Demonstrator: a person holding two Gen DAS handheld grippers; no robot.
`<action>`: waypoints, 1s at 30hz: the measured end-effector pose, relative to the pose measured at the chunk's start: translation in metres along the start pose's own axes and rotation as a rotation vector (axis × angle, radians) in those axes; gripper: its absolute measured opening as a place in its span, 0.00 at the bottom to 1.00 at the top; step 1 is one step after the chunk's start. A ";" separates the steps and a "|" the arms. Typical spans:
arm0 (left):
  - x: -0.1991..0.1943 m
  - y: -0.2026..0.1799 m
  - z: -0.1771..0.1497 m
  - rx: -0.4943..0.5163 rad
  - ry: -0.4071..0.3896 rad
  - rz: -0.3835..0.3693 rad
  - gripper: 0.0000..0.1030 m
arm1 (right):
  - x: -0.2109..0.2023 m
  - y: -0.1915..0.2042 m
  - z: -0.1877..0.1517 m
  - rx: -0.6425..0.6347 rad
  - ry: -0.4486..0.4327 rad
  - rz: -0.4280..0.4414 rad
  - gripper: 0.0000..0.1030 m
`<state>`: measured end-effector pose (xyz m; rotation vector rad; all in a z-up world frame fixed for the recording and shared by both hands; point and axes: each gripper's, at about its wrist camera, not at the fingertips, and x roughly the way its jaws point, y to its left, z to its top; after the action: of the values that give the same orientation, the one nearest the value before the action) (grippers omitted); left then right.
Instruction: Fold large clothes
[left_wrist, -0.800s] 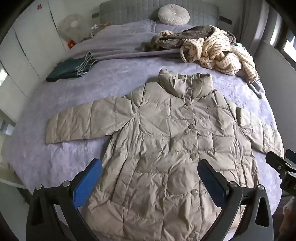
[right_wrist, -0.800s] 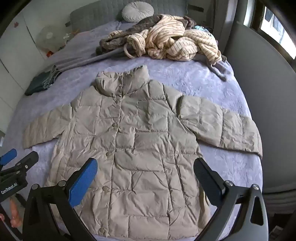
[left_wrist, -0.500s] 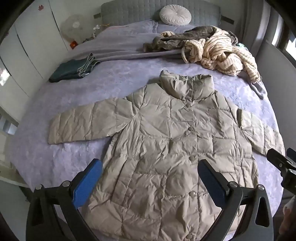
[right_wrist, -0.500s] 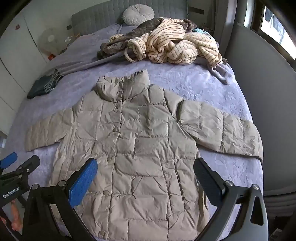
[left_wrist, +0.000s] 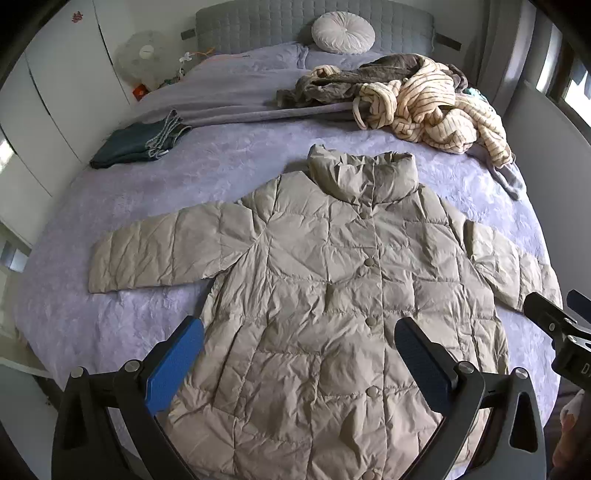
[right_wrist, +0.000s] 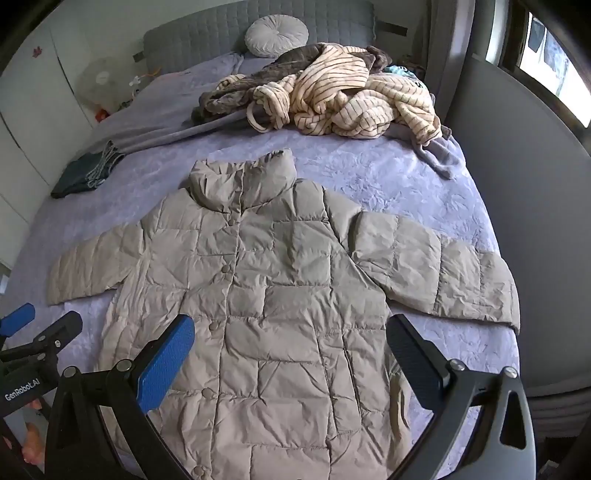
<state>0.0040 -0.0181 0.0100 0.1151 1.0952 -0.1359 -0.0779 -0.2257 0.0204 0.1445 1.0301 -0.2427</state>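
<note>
Flat on the bed, our quilted beige coat lies buttoned, sleeves outspread. Bare cover flanks it. Both our left gripper and right gripper gape wide, empty.

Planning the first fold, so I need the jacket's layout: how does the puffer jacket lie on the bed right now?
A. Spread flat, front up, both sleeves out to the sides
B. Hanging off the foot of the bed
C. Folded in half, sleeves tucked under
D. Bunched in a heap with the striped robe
A: the puffer jacket lies flat on the bed, snap placket up, one sleeve out to each side, apart from the striped robe.
</note>
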 end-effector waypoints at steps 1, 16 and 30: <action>0.000 0.000 0.000 0.001 -0.002 -0.001 1.00 | 0.000 0.000 0.000 0.001 -0.001 0.001 1.00; -0.003 0.000 0.001 -0.003 -0.005 -0.002 1.00 | 0.000 -0.006 -0.002 0.021 -0.001 -0.014 1.00; -0.003 0.001 0.004 -0.005 -0.007 -0.006 1.00 | -0.002 -0.006 -0.002 0.022 0.000 -0.014 1.00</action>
<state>0.0064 -0.0177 0.0146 0.1064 1.0890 -0.1388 -0.0816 -0.2306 0.0210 0.1573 1.0289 -0.2663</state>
